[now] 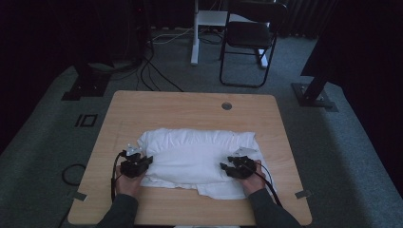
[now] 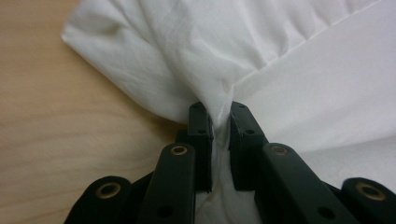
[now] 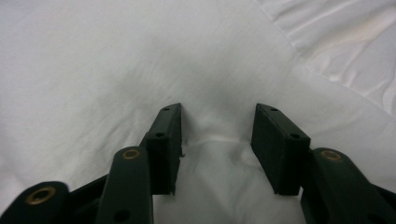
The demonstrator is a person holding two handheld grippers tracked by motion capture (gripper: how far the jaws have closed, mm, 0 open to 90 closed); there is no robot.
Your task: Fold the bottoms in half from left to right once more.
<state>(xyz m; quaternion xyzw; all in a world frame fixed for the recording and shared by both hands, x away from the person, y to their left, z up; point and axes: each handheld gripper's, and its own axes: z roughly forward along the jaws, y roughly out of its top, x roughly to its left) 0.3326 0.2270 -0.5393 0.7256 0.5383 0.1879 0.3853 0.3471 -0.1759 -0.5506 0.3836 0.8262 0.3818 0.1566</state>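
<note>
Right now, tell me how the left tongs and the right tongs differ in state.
The left tongs are shut on a bunched fold of the white cloth, near its left edge by bare tabletop; the right tongs stand open, a gap between the jaws, cloth lying flat beneath. Both are black, hand-held, and at the cloth's near side.

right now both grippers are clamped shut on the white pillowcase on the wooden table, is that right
Not quite. The left gripper is shut on a bunched fold of the white pillowcase, but the right gripper is open: the right gripper view shows its jaws spread apart, pressed on the cloth with nothing pinched. The pillowcase does lie on the wooden table.
</note>
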